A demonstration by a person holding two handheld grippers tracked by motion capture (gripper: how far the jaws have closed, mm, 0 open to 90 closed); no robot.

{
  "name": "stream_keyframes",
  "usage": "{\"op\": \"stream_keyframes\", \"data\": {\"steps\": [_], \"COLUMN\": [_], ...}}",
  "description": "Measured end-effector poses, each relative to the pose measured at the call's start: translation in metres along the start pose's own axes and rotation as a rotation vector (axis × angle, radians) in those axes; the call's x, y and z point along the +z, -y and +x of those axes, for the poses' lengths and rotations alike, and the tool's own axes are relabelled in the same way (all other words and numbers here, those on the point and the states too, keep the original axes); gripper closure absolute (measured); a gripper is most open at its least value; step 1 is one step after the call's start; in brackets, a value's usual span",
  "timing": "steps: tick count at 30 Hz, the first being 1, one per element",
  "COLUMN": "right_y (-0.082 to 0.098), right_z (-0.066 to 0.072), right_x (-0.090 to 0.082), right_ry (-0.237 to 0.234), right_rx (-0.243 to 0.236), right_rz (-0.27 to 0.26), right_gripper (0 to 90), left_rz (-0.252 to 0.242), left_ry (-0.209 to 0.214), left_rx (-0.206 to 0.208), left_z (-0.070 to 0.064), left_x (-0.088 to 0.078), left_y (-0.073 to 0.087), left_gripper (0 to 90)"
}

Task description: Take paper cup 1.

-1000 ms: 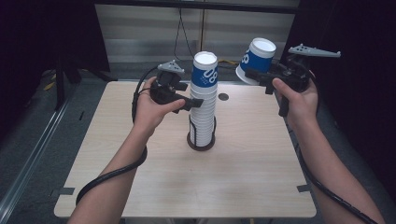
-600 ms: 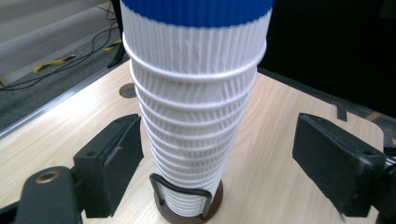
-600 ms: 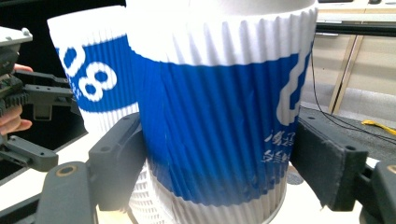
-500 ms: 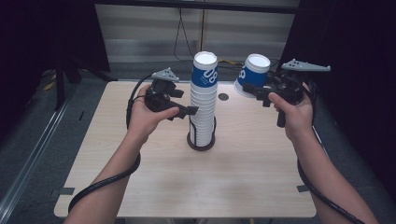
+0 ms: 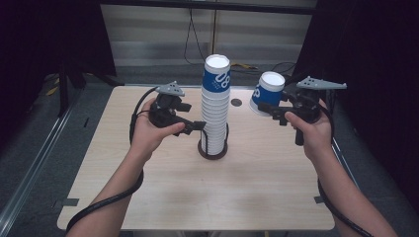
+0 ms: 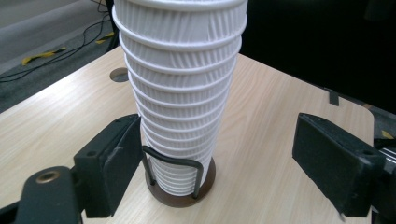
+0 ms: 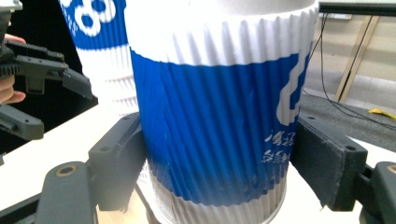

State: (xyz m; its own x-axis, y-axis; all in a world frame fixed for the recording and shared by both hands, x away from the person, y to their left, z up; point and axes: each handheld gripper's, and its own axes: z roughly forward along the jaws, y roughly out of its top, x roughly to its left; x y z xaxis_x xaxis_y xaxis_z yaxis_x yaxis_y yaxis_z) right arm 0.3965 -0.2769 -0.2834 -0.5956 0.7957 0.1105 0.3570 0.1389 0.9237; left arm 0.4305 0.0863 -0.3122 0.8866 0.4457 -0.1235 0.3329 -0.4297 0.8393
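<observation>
A tall stack of ribbed white paper cups [image 5: 216, 106] with a blue-printed cup on top stands in a dark round wire holder [image 5: 213, 149] at mid-table. My left gripper [image 5: 198, 126] is at the stack's lower left side. In the left gripper view the stack [image 6: 182, 88] stands between its open jaws: one pad [image 6: 119, 161] is close against the cups, the other [image 6: 334, 161] is well clear. My right gripper [image 5: 268, 106] hangs right of the stack, shut on a single blue and white cup [image 5: 267, 91], which both pads squeeze [image 7: 215, 107].
The wooden table [image 5: 148, 187] has a small round hole [image 5: 236, 102] behind the stack. Cables trail on the floor beyond the far edge. Dark curtains stand at both sides. Open tabletop lies in front of the holder.
Both hands have sunk. The right gripper has carried its cup down and left, nearer the stack. The left gripper has slid lower along the stack's side.
</observation>
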Motion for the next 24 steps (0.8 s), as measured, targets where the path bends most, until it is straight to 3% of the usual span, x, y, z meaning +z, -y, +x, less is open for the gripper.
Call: {"op": "stream_keyframes", "data": {"steps": [7,24], "right_y": [0.016,0.050], "right_z": [-0.001,0.010], "right_x": [-0.004,-0.006], "right_ry": [-0.005,-0.072], "right_rx": [-0.018,-0.044], "right_rz": [0.026,0.063], "right_gripper": [21.5,21.5], "left_rz": [-0.002,0.008], "left_ry": [0.018,0.045], "left_rx": [0.008,0.015], "left_z": [-0.004,-0.014], "left_x": [0.002,0.009], "left_y": [0.006,0.022], "left_gripper": [16.1,16.0]}}
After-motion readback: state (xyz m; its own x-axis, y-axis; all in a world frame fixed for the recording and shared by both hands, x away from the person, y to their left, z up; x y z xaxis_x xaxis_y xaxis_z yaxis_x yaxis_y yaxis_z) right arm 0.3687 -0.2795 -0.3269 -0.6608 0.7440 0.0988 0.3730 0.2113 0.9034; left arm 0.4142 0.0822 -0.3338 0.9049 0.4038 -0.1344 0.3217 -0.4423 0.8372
